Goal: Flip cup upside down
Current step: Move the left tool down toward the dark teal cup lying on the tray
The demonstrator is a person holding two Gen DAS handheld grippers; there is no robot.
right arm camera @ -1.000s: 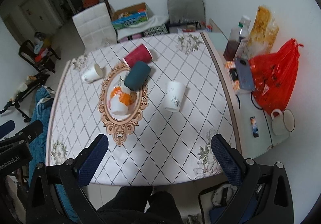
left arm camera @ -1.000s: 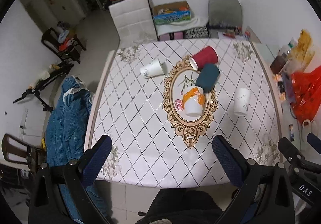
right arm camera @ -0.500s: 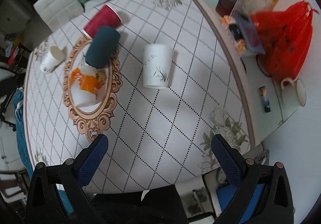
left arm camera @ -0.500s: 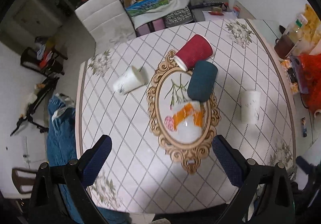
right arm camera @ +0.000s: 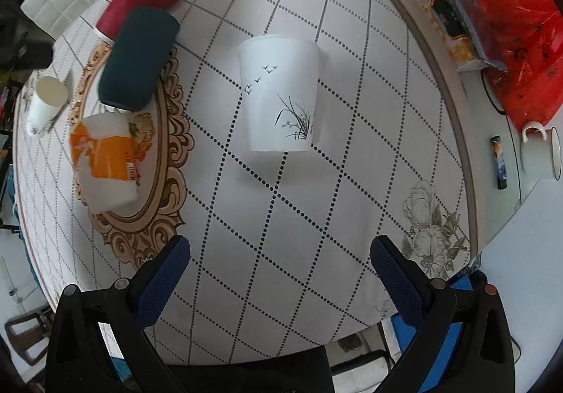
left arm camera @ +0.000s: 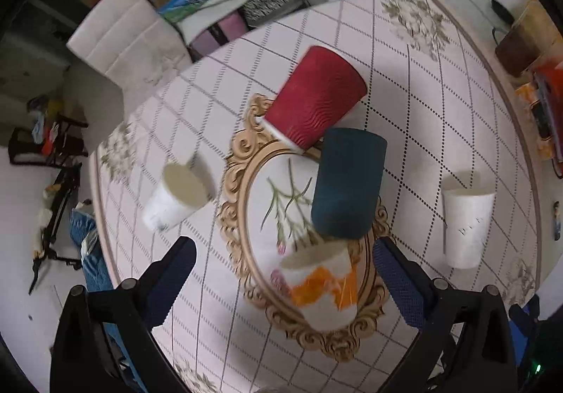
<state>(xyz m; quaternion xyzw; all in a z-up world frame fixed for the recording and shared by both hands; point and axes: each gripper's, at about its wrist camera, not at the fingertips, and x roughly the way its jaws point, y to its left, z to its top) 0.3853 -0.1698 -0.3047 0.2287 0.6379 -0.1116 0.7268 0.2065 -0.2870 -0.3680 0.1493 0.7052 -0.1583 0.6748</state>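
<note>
Several paper cups stand on the patterned table (left arm camera: pixel 440 104). An orange-and-white cup (left arm camera: pixel 318 287) stands upright between my left gripper's (left arm camera: pixel 285 273) open fingers, a little ahead of them. A teal cup (left arm camera: pixel 346 183) and a red ribbed cup (left arm camera: pixel 313 97) stand behind it. A small white cup (left arm camera: pixel 176 197) is at the left. A white cup with a grass drawing (right arm camera: pixel 279 92) stands upright ahead of my open, empty right gripper (right arm camera: pixel 279 273); it also shows in the left wrist view (left arm camera: pixel 464 224).
A red plastic bag (right arm camera: pixel 520 51), boxes and a white enamel mug (right arm camera: pixel 542 152) sit on a side surface right of the table. A white chair (left arm camera: pixel 123 37) and boxes stand beyond the far edge. An ornate oval print (left arm camera: pixel 239 210) marks the table's middle.
Both grippers have moved forward and down toward the table. The orange-and-white cup now sits between the left fingers, and the grass-drawing cup is much closer to the right gripper. Both stay open.
</note>
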